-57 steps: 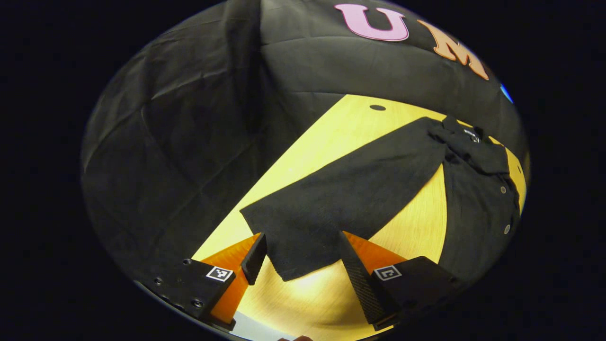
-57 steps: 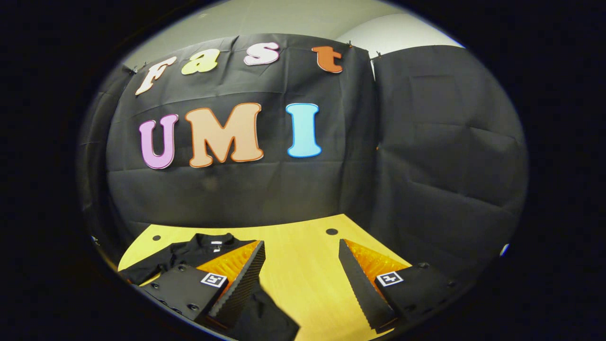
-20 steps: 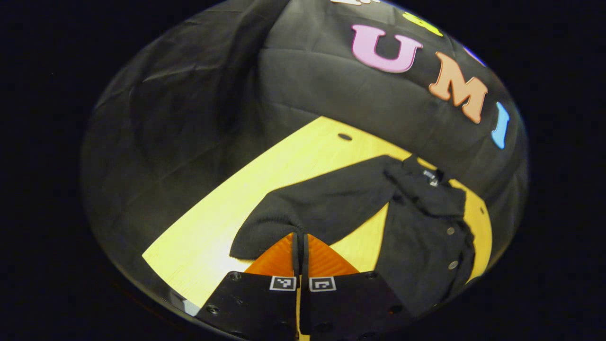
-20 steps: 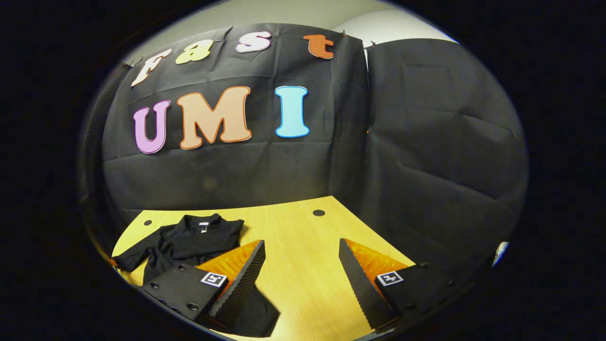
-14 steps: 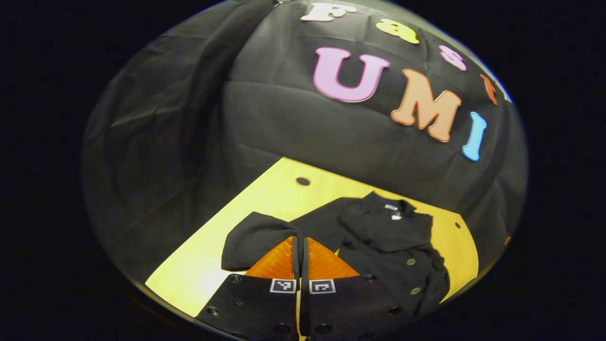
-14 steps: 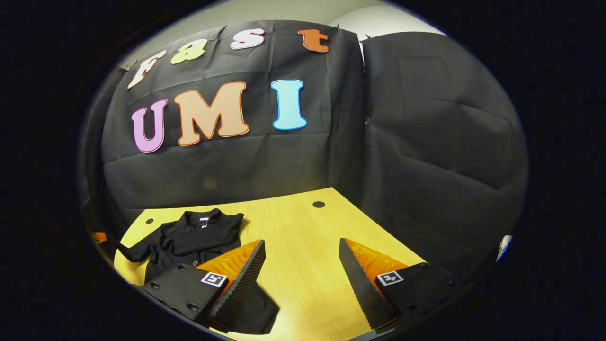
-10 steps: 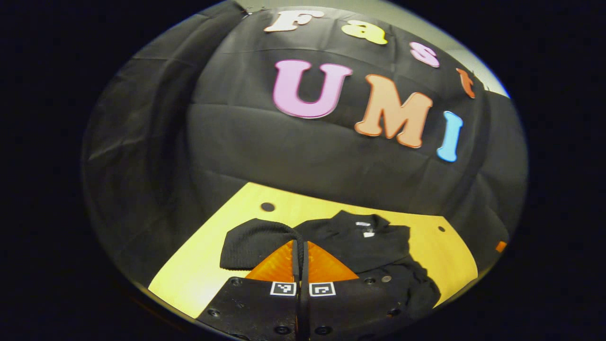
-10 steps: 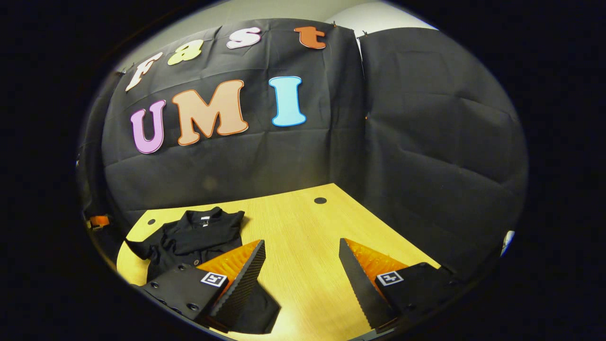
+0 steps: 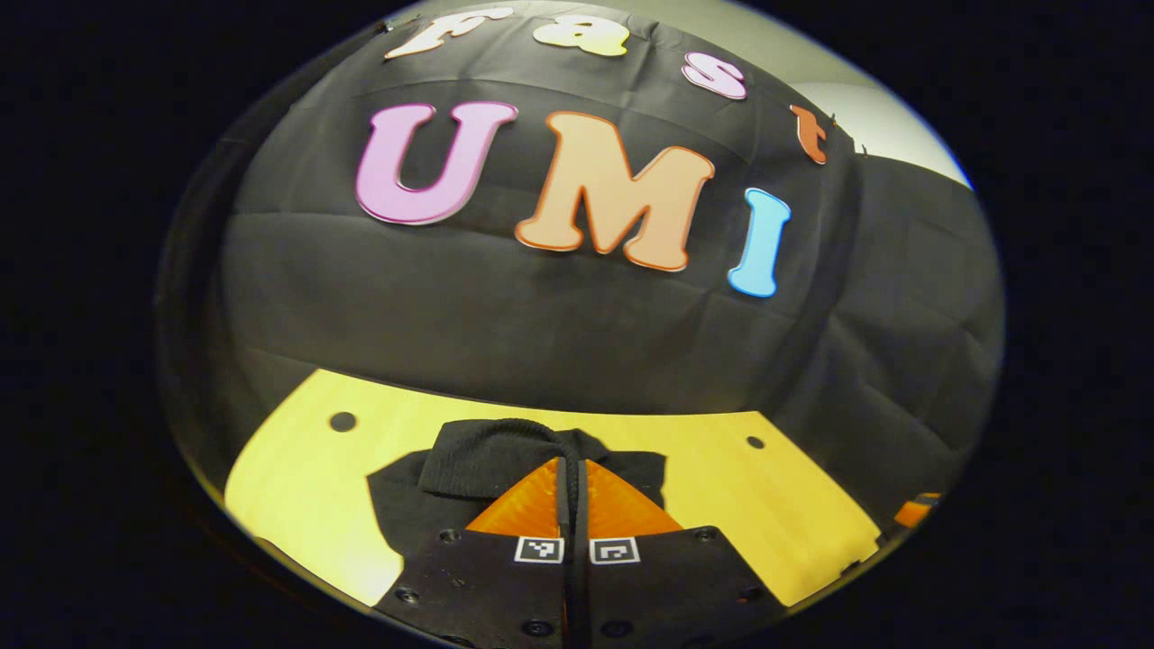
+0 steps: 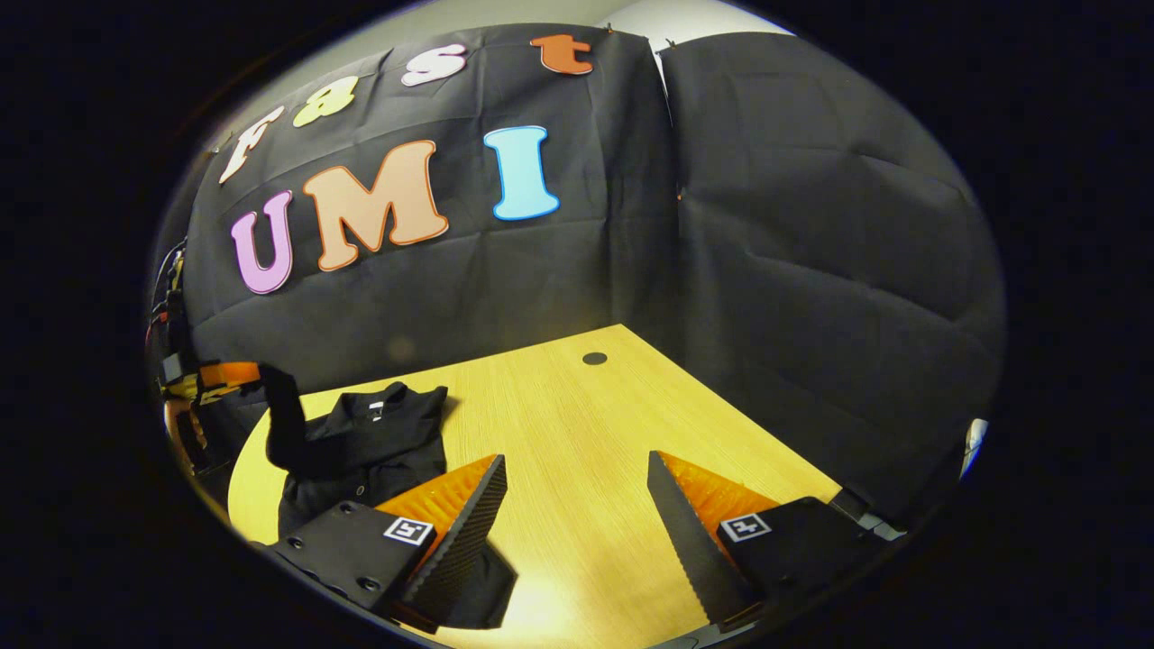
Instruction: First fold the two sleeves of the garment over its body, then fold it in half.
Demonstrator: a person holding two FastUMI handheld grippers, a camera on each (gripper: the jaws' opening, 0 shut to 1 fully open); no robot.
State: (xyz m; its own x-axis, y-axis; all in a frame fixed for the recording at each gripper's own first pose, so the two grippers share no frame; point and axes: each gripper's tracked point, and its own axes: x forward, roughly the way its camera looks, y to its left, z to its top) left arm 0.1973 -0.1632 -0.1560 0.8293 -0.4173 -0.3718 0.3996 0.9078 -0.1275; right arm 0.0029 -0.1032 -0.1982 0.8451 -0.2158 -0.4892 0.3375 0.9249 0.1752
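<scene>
A black button-up garment (image 10: 370,442) lies on the yellow table (image 10: 577,433), collar toward the back wall. My left gripper (image 9: 572,464) is shut on the cuff of one sleeve (image 9: 491,455), which drapes over its tips above the garment's body (image 9: 406,505). In the right gripper view that left gripper (image 10: 216,374) holds the sleeve (image 10: 284,419) lifted above the garment's left side. My right gripper (image 10: 572,532) stands open near the front edge with bare table between its fingers. A dark part of the garment (image 10: 478,586) lies under its left finger.
Black cloth walls close in the table (image 9: 721,460) at the back and on both sides. Small round holes (image 9: 342,421) (image 10: 594,358) sit near the table's far corners. Bare wood stretches to the right of the garment.
My left gripper closed on the sleeve cuff, lifted it and swung it inward over the garment's body. The right gripper stayed open and shifted only slightly.
</scene>
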